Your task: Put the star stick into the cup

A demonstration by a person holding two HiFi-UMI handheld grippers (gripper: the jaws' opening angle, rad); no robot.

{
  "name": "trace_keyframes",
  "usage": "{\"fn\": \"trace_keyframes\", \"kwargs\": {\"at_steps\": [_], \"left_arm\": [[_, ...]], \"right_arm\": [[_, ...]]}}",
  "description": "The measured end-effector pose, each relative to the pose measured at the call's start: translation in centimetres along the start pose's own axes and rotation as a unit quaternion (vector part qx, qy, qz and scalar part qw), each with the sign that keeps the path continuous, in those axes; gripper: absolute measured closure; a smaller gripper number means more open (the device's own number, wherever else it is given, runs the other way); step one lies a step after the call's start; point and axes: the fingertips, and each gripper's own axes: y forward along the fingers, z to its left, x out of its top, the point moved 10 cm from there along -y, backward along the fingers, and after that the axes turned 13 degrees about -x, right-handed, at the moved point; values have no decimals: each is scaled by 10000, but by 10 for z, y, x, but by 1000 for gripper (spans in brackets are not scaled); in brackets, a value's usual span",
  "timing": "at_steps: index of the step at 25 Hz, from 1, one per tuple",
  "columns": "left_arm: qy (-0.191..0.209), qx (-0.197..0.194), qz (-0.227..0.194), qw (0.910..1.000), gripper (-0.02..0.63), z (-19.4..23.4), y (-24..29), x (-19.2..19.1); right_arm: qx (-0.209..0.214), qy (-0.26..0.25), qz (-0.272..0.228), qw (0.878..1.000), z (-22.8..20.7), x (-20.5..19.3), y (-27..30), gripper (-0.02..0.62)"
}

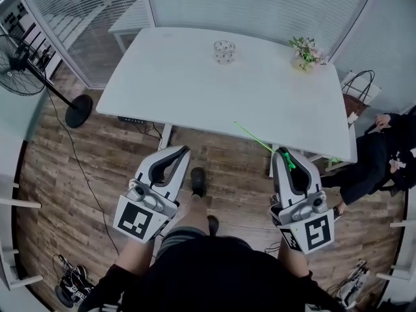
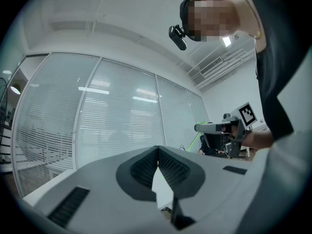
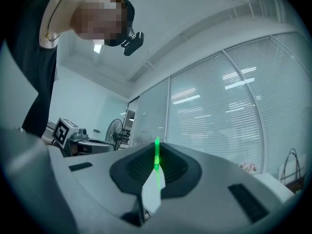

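Observation:
My right gripper (image 1: 281,152) is shut on a thin green star stick (image 1: 255,137), which pokes out up and to the left over the table's near edge. In the right gripper view the stick (image 3: 157,156) stands pinched between the shut jaws. A clear glass cup (image 1: 224,51) stands at the far middle of the white table (image 1: 175,83), well away from both grippers. My left gripper (image 1: 184,150) is held below the table's near edge; its jaws meet at the tip (image 2: 158,149) with nothing between them. Both grippers hang over the wooden floor.
A small pot of flowers (image 1: 305,52) stands at the table's far right. A floor fan (image 1: 26,64) is at the left. A seated person in dark clothes (image 1: 380,155) and a bag (image 1: 356,96) are right of the table. Glass walls with blinds stand behind.

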Motion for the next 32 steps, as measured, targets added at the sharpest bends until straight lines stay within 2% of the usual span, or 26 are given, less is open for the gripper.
{"fn": "trace_keyframes", "kwargs": {"at_steps": [7, 15, 24, 32], "left_arm": [[79, -120, -86, 9999, 592, 44, 31, -11], [106, -288, -51, 9995, 592, 129, 80, -30], [66, -515, -53, 9986, 592, 237, 139, -38], [-10, -711, -34, 9975, 592, 293, 176, -47]], "right_arm": [[-137, -71, -71, 9999, -17, -15, 41, 572], [-250, -129, -24, 9996, -38, -44, 128, 572], [-452, -169, -25, 9988, -59, -56, 236, 572], [-578, -114, 19, 9983, -70, -73, 296, 572]]}}
